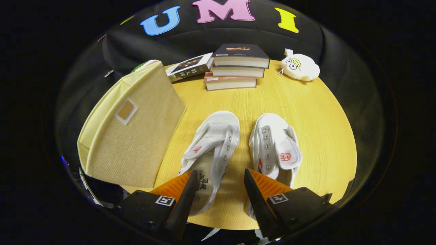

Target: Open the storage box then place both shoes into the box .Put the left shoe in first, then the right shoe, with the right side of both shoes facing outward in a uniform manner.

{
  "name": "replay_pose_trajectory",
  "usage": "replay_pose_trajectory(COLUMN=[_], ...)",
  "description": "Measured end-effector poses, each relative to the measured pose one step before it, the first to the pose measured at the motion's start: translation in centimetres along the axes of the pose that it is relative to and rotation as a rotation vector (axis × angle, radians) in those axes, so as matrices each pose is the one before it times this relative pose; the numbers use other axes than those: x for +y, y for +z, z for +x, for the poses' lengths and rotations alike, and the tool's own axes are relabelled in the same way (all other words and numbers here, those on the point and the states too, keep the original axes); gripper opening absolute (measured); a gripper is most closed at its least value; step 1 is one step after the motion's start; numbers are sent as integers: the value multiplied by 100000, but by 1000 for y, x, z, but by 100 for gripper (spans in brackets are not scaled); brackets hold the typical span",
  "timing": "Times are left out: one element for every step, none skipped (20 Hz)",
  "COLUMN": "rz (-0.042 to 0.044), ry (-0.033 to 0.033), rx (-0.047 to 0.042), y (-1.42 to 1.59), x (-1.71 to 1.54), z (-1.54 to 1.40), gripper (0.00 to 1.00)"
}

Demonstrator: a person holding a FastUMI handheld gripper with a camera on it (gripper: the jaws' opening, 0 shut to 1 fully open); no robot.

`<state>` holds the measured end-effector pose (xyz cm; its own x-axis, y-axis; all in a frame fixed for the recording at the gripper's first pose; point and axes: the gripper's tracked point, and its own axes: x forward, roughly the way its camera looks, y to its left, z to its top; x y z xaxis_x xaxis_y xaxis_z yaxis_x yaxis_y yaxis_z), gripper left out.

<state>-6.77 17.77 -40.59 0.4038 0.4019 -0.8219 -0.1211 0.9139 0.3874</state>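
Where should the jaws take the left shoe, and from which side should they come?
Probably the heel-end collar of the left shoe, from above: it lies sole down, heel toward the open gripper, and the thin rim there should fit between the jaws. The storage box looks closed.

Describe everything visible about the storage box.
The storage box is a beige, woven-looking fabric box with paler cream edges and a small label pocket on its broad face. It stands closed and tilted on the round wooden table, left of the two white shoes, apart from them. A leaning book lies near its far corner. The gripper hangs open, well clear of it.
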Motion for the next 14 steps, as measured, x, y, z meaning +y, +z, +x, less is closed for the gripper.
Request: replay_pose_trajectory(rz=[2113, 1556, 16, 313, 1264, 1224, 2279, 2704, 2378, 2935, 3368, 2940, 1918, 747], ry=[-399, -1238, -2238, -104, -21, -1663, 282, 210, -845, -859, -1294, -1135, -331, 354], rx=[58, 14, 13, -597, -1967, -1526, -303, 744, 406, 199, 147, 708, 483, -7], y=[15, 212, 134, 186, 395, 453, 277, 93, 237, 241, 227, 6, -44, 73], x=[83, -34, -331, 105, 243, -420, 93, 200, -270, -279, -385, -239, -124, -3], z=[960, 761, 980, 275, 229, 291, 132, 334, -138, -56, 9, -8, -322, -256], gripper=[79, 71, 71, 67, 64, 63, 60, 55, 47, 34, 27, 14, 11, 11])
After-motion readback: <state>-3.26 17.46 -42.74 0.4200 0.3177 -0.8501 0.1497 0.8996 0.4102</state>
